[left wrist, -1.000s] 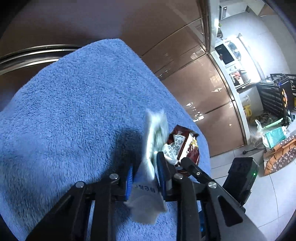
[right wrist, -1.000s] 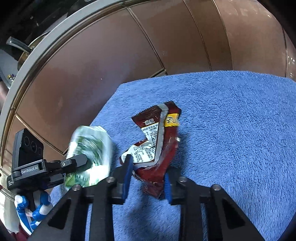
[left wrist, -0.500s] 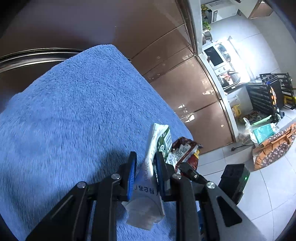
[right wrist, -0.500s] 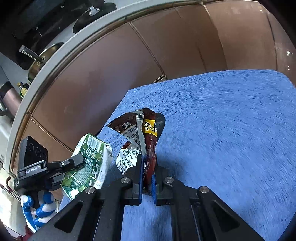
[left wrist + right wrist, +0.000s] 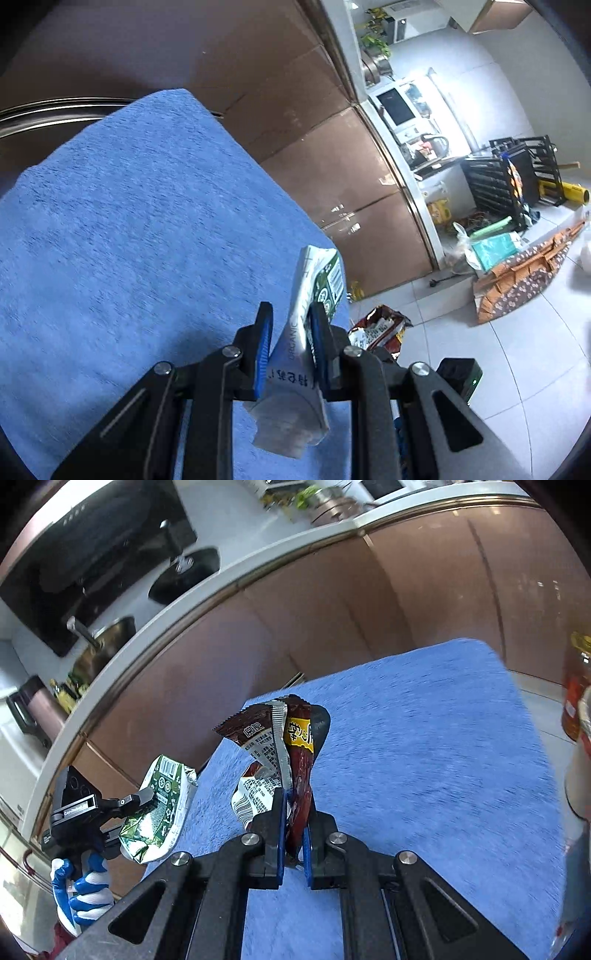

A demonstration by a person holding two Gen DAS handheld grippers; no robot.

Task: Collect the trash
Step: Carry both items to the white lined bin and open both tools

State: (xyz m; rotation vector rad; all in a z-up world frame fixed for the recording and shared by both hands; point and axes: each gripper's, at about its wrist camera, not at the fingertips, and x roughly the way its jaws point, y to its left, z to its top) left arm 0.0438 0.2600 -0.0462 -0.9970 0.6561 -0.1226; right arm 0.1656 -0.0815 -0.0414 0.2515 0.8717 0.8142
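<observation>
My left gripper (image 5: 290,321) is shut on a crushed green and white carton (image 5: 316,280), held up over the right edge of the blue towel (image 5: 129,236). That carton (image 5: 159,808) and the left gripper (image 5: 147,801) also show at the lower left of the right wrist view, carried by a gloved hand (image 5: 83,886). My right gripper (image 5: 293,805) is shut on a crumpled brown snack wrapper (image 5: 280,746), lifted off the blue towel (image 5: 424,760). The wrapper (image 5: 380,326) peeks out beside my left gripper's right finger.
Brown cabinet fronts (image 5: 332,155) run behind the towel under a counter with a stove and pan (image 5: 99,650). Bottles (image 5: 578,716) stand at the right edge. On the tiled floor lie a bag, cardboard (image 5: 517,273) and a black rack (image 5: 506,184).
The right gripper closed on the brown wrapper and lifted it off the towel. The left gripper rose and swung right with the carton, past the towel's edge.
</observation>
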